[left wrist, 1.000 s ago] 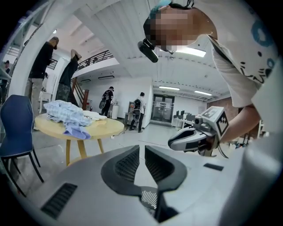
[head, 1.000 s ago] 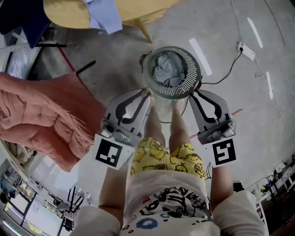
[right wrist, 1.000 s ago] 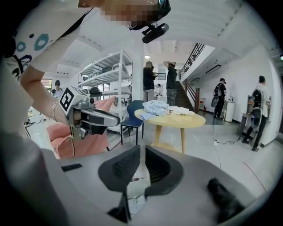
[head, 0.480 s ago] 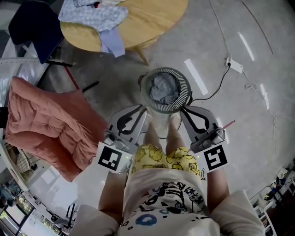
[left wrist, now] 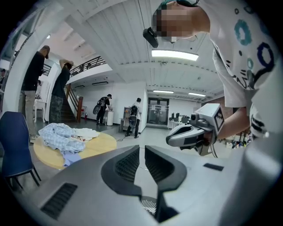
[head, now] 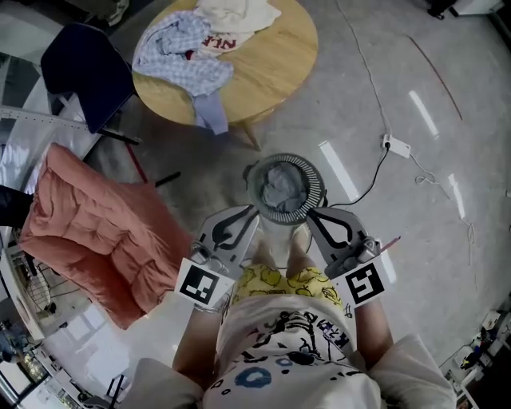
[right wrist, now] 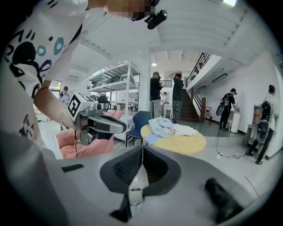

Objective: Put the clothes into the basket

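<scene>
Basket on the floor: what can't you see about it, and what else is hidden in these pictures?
- basket: the head view looks straight down; the grey cloth on top hides anything beneath.
- cream garment on the round table: cut off by the head view's top edge.
- people in the background, right gripper view: too small to tell what they do.

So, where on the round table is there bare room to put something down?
The table is bare wood on its right half, from the blue checked shirt to the right rim. Its left and top are crowded by that shirt and a white garment.
</scene>
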Available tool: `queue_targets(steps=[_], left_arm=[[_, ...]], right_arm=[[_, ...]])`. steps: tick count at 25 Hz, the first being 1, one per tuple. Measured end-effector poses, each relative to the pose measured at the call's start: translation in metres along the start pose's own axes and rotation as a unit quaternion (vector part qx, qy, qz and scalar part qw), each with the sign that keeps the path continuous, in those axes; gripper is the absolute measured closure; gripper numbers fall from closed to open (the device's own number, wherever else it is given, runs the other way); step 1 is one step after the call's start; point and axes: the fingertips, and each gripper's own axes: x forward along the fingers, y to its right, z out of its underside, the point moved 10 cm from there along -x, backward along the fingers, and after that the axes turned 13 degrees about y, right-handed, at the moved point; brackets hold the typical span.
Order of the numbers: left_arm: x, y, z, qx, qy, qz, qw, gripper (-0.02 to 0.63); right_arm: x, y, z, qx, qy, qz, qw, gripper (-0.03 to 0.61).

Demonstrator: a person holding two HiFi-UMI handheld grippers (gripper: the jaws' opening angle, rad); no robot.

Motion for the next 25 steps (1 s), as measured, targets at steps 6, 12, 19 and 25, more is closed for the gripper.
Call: queue_targets(steps=[6, 12, 19, 25], left_arm=[[-0.002, 0.009, -0.022, 0.011, -0.004, 0.008, 0.9999, 0.565], [-0.004, 0.013, -0.04, 0.02, 0.001, 0.009, 0.9998, 0.565], [-0.011, 0.015, -0.061, 0.022, 0.015, -0.005, 0.9996, 0.565], [-0.02, 0.012, -0.073, 0.036, 0.012, -0.01, 0.9992, 0.566]], right_arm=[[-0.006, 0.001, -0.026, -0.008, 0.011, -0.004, 1.0, 0.548], [-0.007, 0.005, -0.047, -0.017, 0.033, -0.003, 0.999, 0.548], [-0.016, 0.008, -0.07, -0.02, 0.051, -0.003, 0.999, 0.548], [-0.021, 0.009, -0.092, -0.016, 0.075, 0.0, 0.997, 0.548]])
